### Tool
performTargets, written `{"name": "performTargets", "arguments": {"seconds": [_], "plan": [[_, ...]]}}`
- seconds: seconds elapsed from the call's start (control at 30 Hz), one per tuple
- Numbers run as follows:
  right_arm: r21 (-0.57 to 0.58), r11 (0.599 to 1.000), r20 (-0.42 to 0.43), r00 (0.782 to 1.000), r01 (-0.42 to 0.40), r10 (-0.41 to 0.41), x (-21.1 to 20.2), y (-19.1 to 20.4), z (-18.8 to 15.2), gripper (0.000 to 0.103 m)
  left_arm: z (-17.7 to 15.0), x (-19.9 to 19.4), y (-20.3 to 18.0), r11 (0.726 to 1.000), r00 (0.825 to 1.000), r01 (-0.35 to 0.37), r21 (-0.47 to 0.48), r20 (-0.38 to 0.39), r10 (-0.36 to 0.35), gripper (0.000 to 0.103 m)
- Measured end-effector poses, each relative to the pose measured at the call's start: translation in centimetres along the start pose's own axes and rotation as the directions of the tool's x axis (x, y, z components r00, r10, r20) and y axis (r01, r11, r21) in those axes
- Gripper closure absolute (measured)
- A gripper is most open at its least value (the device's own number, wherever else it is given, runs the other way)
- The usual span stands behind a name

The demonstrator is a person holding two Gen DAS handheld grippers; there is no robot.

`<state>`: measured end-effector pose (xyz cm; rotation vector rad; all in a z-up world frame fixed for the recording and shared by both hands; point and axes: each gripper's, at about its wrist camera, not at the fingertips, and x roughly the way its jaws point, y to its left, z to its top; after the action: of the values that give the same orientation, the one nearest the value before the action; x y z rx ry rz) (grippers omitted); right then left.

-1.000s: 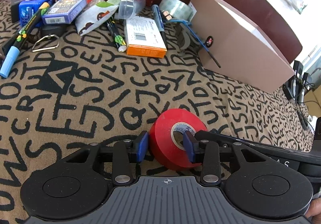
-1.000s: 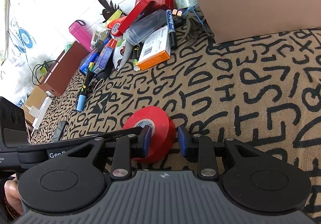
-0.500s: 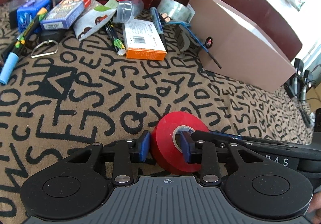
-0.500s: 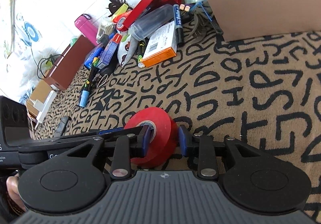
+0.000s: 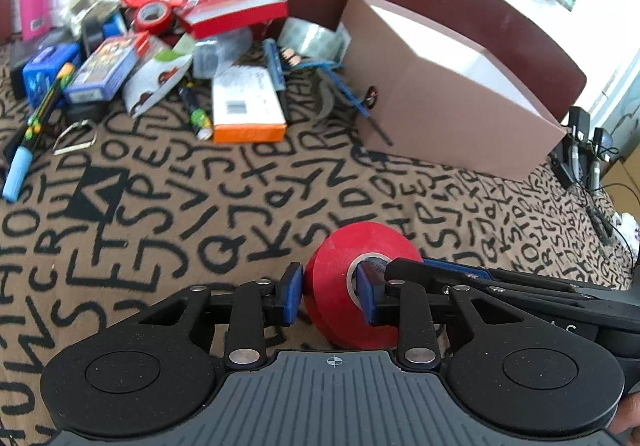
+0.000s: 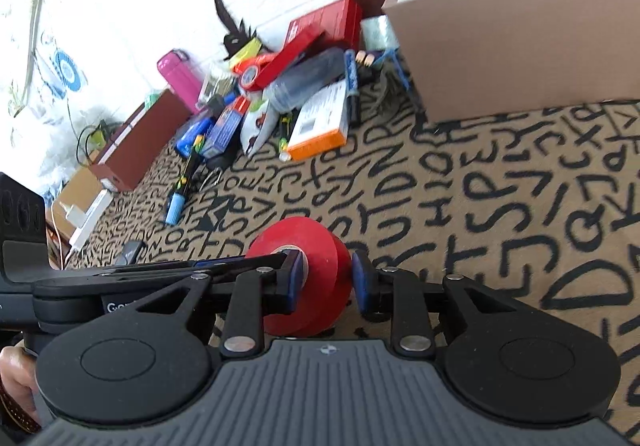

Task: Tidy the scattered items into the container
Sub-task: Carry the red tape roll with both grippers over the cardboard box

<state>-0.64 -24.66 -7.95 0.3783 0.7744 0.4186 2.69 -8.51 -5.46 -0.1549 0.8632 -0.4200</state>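
Bright daylight, blown-out background, fisheye-warped, slightly blurred edges.

The lower part of the red tape roll [image 5: 352,282] is hidden behind the left gripper [image 5: 330,296] body, and in the right wrist view the roll [image 6: 308,274] is likewise covered below by the right gripper [image 6: 326,282]. The printing on the orange-edged box [image 5: 246,108] is blurred and cannot be read. The pink box [image 6: 520,26] is cut off by the right edge.
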Motion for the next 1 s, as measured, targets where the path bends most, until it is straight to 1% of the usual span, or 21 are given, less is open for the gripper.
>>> {"name": "performTargets", "arguments": {"seconds": [0.13, 0.27, 0.37, 0.47, 0.63, 0.73, 0.83, 0.97, 1.0], "plan": [[-0.002, 1.0, 0.06, 0.998, 0.008, -0.008, -1.6, -0.2, 0.8, 0.073, 1.7, -0.7, -1.8, 0.999, 0.999, 0.017, 0.046, 0.047, -0.019, 0.059], [-0.045, 0.999, 0.143, 0.99, 0.025, -0.018, -3.8, 0.0, 2.7, 0.073, 4.5, -1.3, -3.8, 0.995, 0.993, 0.043, 0.092, 0.107, -0.053, 0.059], [-0.069, 0.997, 0.205, 0.978, 0.039, -0.024, -5.2, -0.2, 4.9, 0.073, 6.9, -1.1, -5.5, 0.989, 0.987, 0.052, 0.142, 0.146, -0.073, 0.059], [-0.083, 0.995, 0.255, 0.967, 0.054, -0.031, -6.0, -0.5, 7.3, 0.073, 9.5, -0.8, -7.2, 0.982, 0.98, 0.044, 0.184, 0.182, -0.078, 0.061], [-0.083, 0.993, 0.306, 0.95, 0.082, -0.053, -6.3, -1.9, 12.1, 0.073, 14.4, 1.5, -9.2, 0.978, 0.977, 0.072, 0.195, 0.183, -0.108, 0.062], [-0.061, 0.994, 0.307, 0.949, 0.094, -0.071, -5.7, -3.5, 15.1, 0.073, 17.1, 3.5, -10.1, 0.978, 0.98, 0.087, 0.187, 0.159, -0.118, 0.061], [-0.027, 0.995, 0.288, 0.954, 0.099, -0.087, -4.7, -5.6, 17.7, 0.073, 19.3, 6.2, -10.4, 0.981, 0.984, 0.098, 0.169, 0.13, -0.121, 0.061], [0.019, 0.994, 0.229, 0.968, 0.105, -0.107, -2.4, -8.2, 20.8, 0.073, 21.5, 10.3, -10.4, 0.984, 0.991, 0.094, 0.151, 0.08, -0.107, 0.061], [0.032, 0.994, 0.21, 0.972, 0.106, -0.11, -1.7, -8.9, 21.5, 0.073, 21.9, 11.1, -10.3, 0.985, 0.992, 0.091, 0.146, 0.069, -0.102, 0.059]]}}
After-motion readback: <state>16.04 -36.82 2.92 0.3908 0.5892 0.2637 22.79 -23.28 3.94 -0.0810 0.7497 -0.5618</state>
